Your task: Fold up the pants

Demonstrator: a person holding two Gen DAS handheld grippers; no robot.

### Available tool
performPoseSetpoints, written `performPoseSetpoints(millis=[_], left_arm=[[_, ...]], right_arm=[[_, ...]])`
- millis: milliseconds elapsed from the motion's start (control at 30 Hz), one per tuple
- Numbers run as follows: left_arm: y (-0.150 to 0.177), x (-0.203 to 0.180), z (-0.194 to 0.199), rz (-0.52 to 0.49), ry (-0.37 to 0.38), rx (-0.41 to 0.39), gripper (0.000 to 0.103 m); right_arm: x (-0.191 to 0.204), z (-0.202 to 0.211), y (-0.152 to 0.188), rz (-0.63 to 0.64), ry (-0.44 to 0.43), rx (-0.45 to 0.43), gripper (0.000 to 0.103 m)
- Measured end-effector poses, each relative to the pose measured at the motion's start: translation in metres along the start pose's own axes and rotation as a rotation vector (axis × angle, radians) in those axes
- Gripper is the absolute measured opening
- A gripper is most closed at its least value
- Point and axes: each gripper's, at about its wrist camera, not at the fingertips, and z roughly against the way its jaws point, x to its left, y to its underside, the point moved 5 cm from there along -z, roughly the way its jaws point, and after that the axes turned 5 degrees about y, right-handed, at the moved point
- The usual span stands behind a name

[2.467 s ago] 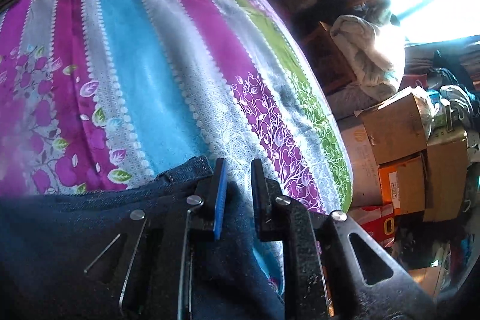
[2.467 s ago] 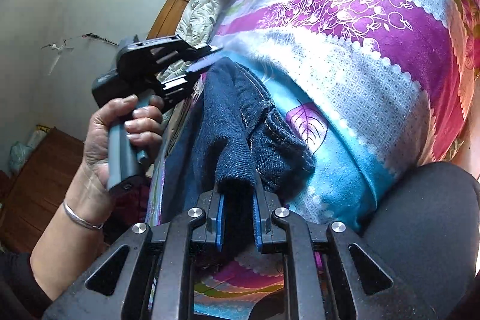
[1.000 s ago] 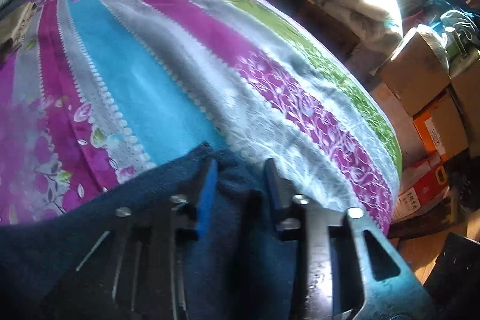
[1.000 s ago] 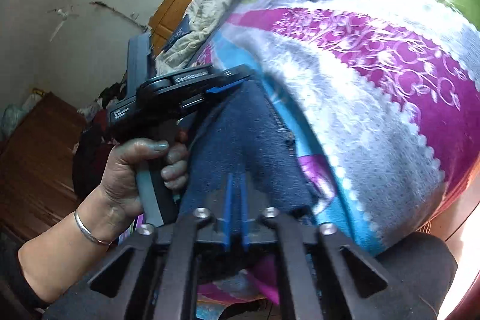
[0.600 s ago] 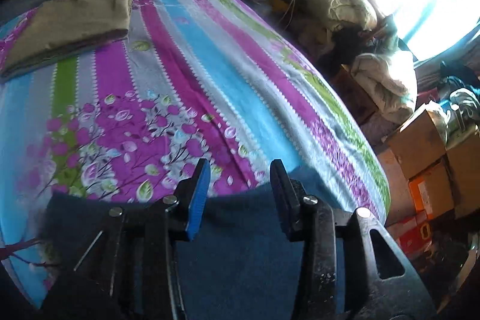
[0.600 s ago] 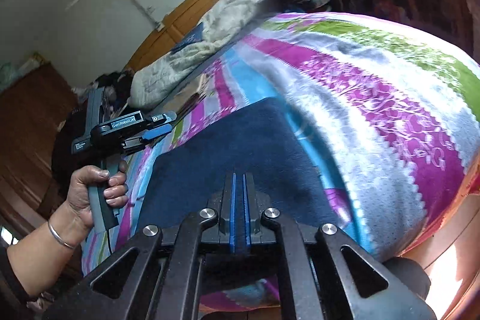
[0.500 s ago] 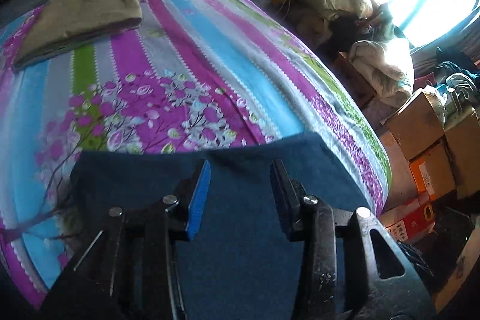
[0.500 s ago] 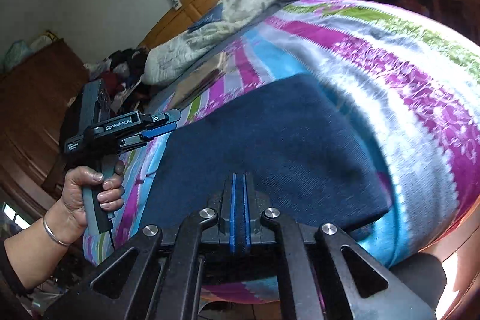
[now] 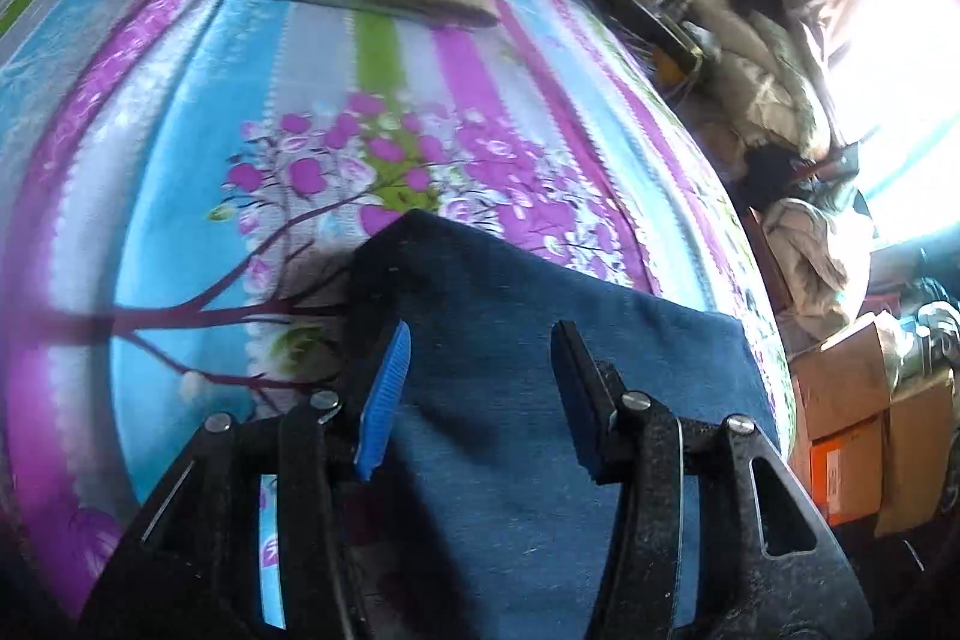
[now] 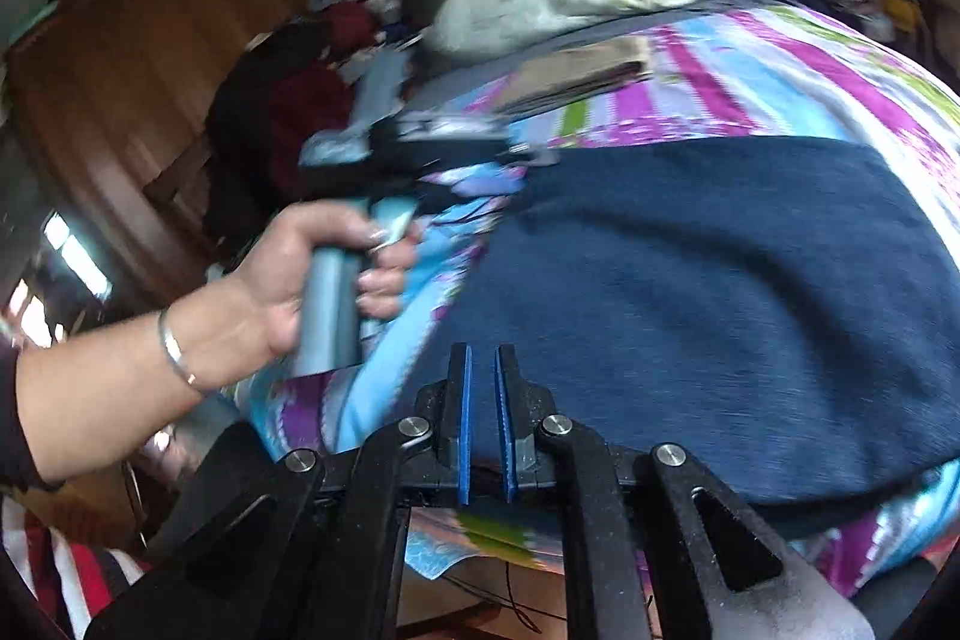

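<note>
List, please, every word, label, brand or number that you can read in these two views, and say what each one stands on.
No text can be read in either view.
Pale label on the orange box beside the bed: too small to read.
Any marking on the side of the left tongs, seen from the right wrist: lost in motion blur.
</note>
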Motion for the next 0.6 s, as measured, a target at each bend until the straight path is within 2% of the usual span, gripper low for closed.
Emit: performPoseSetpoints(millis=[33, 67, 100, 133, 200, 267, 300, 367, 433, 467, 500, 533, 567, 600], left_arm=[[-0.003, -0.006, -0.011, -0.058, -0.028, 0.005, 0.052], [-0.006, -0.004, -0.021, -0.073, -0.076, 0.008, 0.053], [-0.012, 0.004, -0.033, -0.049, -0.114, 0.009, 0.053], [-0.016, 0.010, -0.044, -0.013, -0.104, 0.009, 0.053], [-0.020, 0.010, -0.048, -0.031, -0.117, 0.011, 0.058], [-0.017, -0.006, -0.047, -0.171, -0.232, 0.053, 0.062], [-0.011, -0.013, -0.043, -0.208, -0.221, 0.083, 0.062], [0.003, -0.024, -0.029, -0.180, -0.072, 0.120, 0.062], [0.027, -0.029, -0.005, -0.129, 0.028, 0.095, 0.062], [0.044, -0.029, 0.004, -0.111, 0.068, 0.096, 0.063], [0.057, -0.028, 0.006, -0.108, 0.085, 0.103, 0.063], [0.075, -0.022, 0.004, -0.137, 0.055, 0.119, 0.063], [0.086, -0.016, -0.001, -0.183, -0.001, 0.133, 0.067], [0.092, -0.011, -0.003, -0.223, -0.040, 0.111, 0.072]], right_arm=[[0.014, -0.013, 0.005, 0.042, -0.022, 0.033, 0.013], [0.025, -0.032, 0.013, 0.077, -0.042, 0.084, 0.013], [0.033, -0.050, 0.024, 0.110, -0.038, 0.143, 0.013], [0.037, -0.066, 0.036, 0.155, -0.009, 0.197, 0.016], [0.041, -0.069, 0.045, 0.203, 0.010, 0.175, 0.016], [0.040, -0.060, 0.039, 0.171, 0.001, 0.182, 0.015], [0.042, -0.054, 0.035, 0.189, 0.012, 0.161, 0.015], [0.049, -0.045, 0.036, 0.234, 0.011, 0.138, 0.015], [0.044, -0.052, 0.049, 0.211, -0.001, 0.190, 0.015], [0.036, -0.060, 0.056, 0.183, 0.008, 0.223, 0.009], [0.032, -0.066, 0.063, 0.150, 0.019, 0.263, 0.004], [0.024, -0.071, 0.070, 0.112, 0.029, 0.297, 0.000], [0.018, -0.068, 0.069, 0.071, 0.002, 0.287, 0.000], [0.015, -0.062, 0.063, 0.046, -0.008, 0.264, 0.000]])
